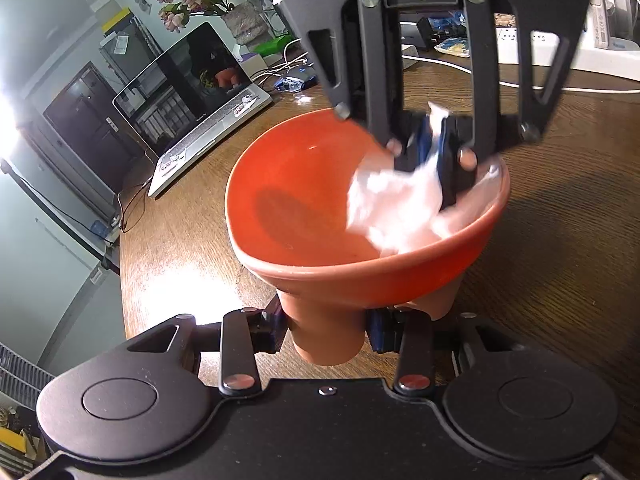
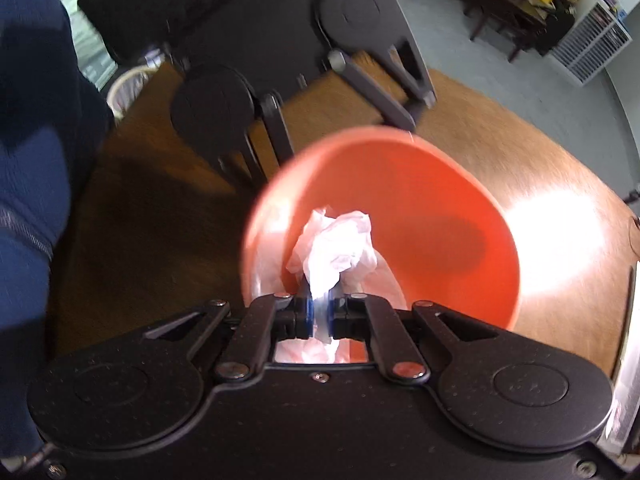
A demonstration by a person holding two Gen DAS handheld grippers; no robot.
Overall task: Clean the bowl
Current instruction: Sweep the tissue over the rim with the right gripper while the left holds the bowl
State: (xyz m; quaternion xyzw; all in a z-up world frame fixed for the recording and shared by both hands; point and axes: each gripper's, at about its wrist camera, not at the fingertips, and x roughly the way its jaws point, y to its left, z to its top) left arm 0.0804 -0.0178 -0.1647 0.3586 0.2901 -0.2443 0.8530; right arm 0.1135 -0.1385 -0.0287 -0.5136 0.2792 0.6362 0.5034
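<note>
Wiping is under way: the orange plastic bowl (image 1: 320, 216), raised over the wooden bench (image 1: 560, 240), is clamped at its foot by the left hand-held gripper (image 1: 326, 330). The crumpled white paper tissue (image 2: 334, 248), pinched in the right hand-held gripper (image 2: 320, 316), is pressed against one inner wall; the opposite wall and bottom are judged still to be covered.

The bowl (image 1: 312, 216) is orange-red with a wide flaring rim and a narrow round foot. It is tilted, its opening turned up and to one side, and its foot is lifted above the wooden table (image 1: 172, 248). Its inner wall is smooth and shiny, with a darker round patch at the bottom. A crumpled white tissue (image 1: 392, 204) lies inside the bowl, against the inner wall close to the rim, on the side away from the darker patch. The tissue looks blurred.
</note>
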